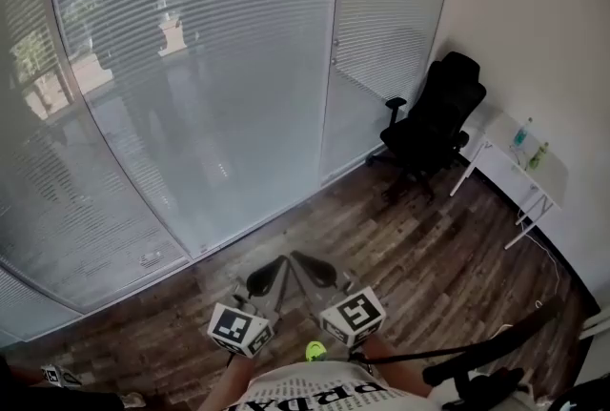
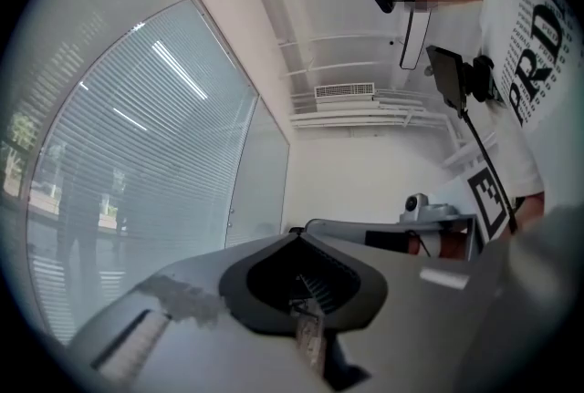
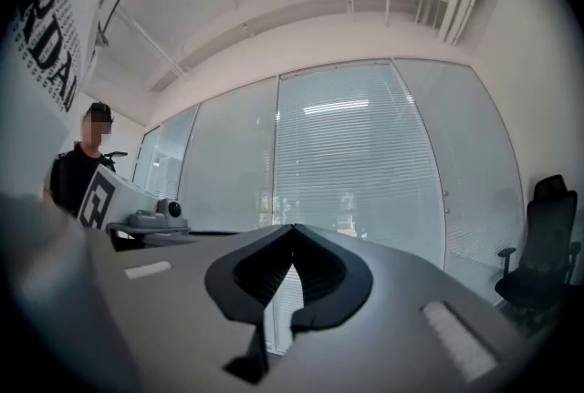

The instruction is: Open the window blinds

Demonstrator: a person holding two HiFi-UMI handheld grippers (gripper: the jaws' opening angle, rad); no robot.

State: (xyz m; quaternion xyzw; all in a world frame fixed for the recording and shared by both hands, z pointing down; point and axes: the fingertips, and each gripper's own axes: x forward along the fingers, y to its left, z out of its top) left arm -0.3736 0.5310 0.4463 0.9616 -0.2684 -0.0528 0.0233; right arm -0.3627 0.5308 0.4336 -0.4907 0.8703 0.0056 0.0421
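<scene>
1. Left gripper (image 1: pixel 268 277) and right gripper (image 1: pixel 315 268): both jaws closed tip to tip, nothing between them. They sit side by side, low in the head view, pointing at the window.
2. Window blinds (image 1: pixel 191 66): across the wooden floor (image 1: pixel 400 247), slats shut, seemingly behind glass, well apart from both grippers.
3. Risk: no cord or wand visible. Small fittings on the frame post (image 1: pixel 334 51) may be the control, can't tell; a wrong guess wastes the reach.
4. Risk: closed jaws can't take any control, so they need opening first.
5. Materials: thin pale horizontal slats, probably easily bent; smooth reflective glass, slippery; dark ribbed jaw pads; black office chair (image 1: pixel 434 128) at right.
</scene>
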